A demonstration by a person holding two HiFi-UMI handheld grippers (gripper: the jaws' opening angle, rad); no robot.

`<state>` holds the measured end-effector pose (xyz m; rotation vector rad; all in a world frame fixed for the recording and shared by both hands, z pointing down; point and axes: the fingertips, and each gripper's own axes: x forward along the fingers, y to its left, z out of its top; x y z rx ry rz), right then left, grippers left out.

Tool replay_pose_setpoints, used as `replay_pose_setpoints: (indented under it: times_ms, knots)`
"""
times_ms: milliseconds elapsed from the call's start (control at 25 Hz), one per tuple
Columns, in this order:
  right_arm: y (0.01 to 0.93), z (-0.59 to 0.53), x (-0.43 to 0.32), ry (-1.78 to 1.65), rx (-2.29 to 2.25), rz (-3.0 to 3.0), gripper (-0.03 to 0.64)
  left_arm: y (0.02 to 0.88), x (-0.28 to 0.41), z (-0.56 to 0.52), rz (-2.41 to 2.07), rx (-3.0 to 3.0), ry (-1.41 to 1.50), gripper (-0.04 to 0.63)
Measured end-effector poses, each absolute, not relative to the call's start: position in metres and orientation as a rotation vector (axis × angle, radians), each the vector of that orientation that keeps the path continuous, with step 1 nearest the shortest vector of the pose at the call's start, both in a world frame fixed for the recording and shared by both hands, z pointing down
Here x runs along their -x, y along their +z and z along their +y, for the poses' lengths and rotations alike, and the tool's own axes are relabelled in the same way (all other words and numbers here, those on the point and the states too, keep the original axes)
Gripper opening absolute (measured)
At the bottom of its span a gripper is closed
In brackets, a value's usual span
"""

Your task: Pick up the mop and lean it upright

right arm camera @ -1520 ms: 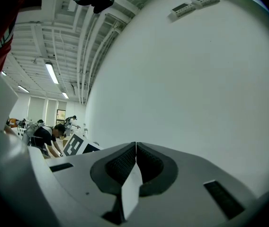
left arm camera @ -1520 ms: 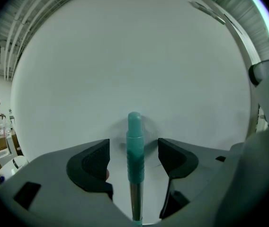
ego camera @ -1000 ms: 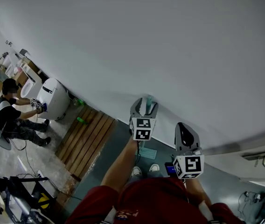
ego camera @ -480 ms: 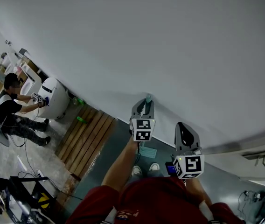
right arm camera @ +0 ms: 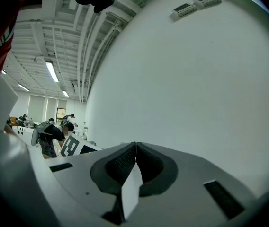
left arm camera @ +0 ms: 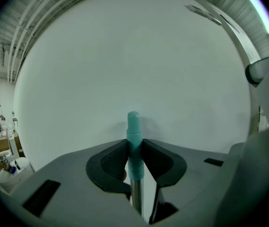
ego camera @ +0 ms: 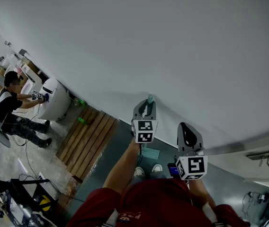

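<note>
Head view first: left gripper (ego camera: 147,107) sat just below centre frame, close to the white wall (ego camera: 172,41). The teal tip of the mop handle (ego camera: 150,99) poked out beyond it, and right gripper (ego camera: 186,129) hung to the lower right, off the mop. Left gripper view: the jaws had just been closing, and the pads clamped the teal grip at centre frame, handle upright (steel shaft running down out of sight). Whether the tip touched the wall, I couldn't tell. Right gripper view: jaws pressed together, nothing between them. For the lean, I'd judge: keep the clamp firm, ease the top onto the wall, and release only once it rests without sliding.
</note>
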<state>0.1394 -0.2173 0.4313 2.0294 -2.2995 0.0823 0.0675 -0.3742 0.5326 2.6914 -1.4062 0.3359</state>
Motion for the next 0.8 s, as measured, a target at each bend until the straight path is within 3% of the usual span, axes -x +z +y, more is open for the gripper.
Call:
replay_pose_setpoints:
  times_ms: [800]
  knots:
    - [0.436, -0.224, -0.131, 0.099, -2.021, -2.305, 0.02, 0.514, -0.015, -0.268, -1.445, -2.753, 0.216, 0.11]
